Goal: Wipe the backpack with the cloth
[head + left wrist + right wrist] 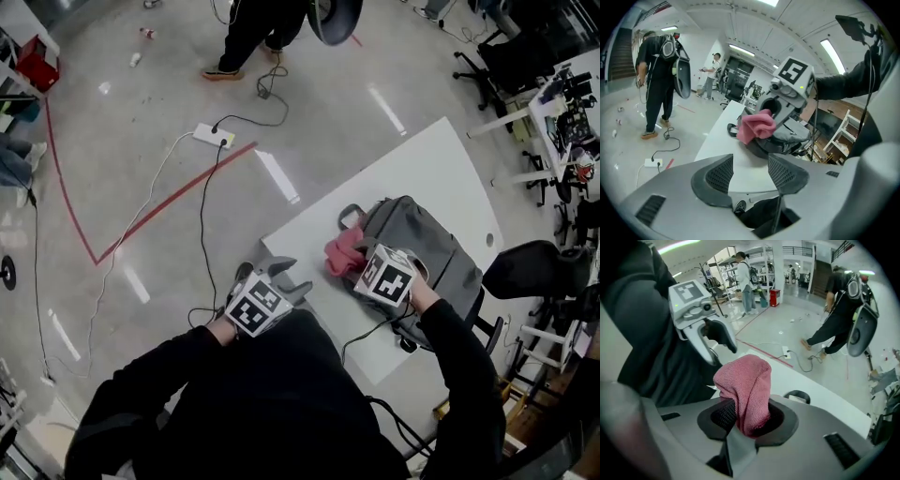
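Gripping claw: the right claw [747,418] is clenched on the pink cloth [743,380]; both pads press into the fabric, and a bunched fold stands up out of the jaws.
Cloth position: in the head view the cloth sits at the handle end of the backpack [422,239], on the side nearest the person. The left gripper view shows it overlapping that end of the pack. Whether it presses on the fabric cannot be told.
Backpack: grey, lying flat on the white table [412,159], with its dark carry loop pointing toward the table's far-left edge. A zip line runs along its upper face.
Right claw attitude: tipped steeply downward over the pack, with its marker cube facing up toward the head camera.
Left claw: the left claw [750,173] is released, its jaws apart with only table surface showing between them. It sits at the table's near corner, well apart from the backpack and touching neither pack nor cloth.
Table: set at an angle to the person, and bare apart from the pack and the cloth.
Floor: a white power strip [214,135] with trailing cables lies beyond the table, next to a red tape line [169,202].
Surroundings: a person [253,37] in dark clothes stands well beyond the power strip, and a black office chair [525,272] sits just past the table's right side.
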Tool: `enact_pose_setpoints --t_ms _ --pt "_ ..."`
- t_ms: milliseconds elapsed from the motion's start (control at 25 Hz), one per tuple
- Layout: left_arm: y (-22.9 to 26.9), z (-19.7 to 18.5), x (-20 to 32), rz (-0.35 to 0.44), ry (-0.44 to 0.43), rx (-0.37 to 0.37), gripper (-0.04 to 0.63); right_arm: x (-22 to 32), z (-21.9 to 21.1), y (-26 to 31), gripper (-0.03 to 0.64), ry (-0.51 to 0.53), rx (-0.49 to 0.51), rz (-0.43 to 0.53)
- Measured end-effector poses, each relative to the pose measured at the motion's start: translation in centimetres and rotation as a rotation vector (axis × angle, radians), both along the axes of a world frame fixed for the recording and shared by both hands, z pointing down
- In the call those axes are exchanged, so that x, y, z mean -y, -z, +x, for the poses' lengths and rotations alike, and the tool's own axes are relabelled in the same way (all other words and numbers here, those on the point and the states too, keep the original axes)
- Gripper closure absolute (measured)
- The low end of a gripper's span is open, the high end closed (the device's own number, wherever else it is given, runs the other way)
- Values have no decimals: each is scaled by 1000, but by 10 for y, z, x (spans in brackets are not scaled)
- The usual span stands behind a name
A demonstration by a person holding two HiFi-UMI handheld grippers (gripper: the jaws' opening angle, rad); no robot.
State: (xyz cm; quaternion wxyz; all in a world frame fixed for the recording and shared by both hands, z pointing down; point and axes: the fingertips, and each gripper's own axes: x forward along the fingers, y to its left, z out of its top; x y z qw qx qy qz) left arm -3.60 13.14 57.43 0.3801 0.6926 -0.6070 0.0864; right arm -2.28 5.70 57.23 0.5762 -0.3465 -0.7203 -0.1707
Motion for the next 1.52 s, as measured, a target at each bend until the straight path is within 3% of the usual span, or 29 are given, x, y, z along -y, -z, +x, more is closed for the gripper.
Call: enact_pose_setpoints --t_ms 160,320,560,680,760,960,1320,1400,1520 --pt "-12 -22 -24 -32 63 -23 351 -2 -10 -10 500 14 -57 16" --pt "-26 -40 -44 -65 141 -20 353 94 -39 -38 500 -107 -93 224" --pt "-37 -53 -70 -112 273 -25 354 207 -122 -49 500 -267 -28 380" --pt "-37 -42 -76 -124 294 -39 354 244 -126 -62 500 -229 -74 513" --pt "-43 -36 -79 -133 307 -57 356 246 -124 -73 500 -173 -106 548" --pt "-55 -31 -76 -121 287 -80 356 167 -119 -76 500 -161 -114 360" --pt "-37 -34 -48 -63 185 -51 356 -15 -24 -60 500 101 -225 107" --pt "-37 -36 -49 -66 188 -52 356 -39 -7 -56 500 162 -248 80" --pt "-38 -34 -53 -72 202 -53 356 -40 2 -59 500 232 -236 115"
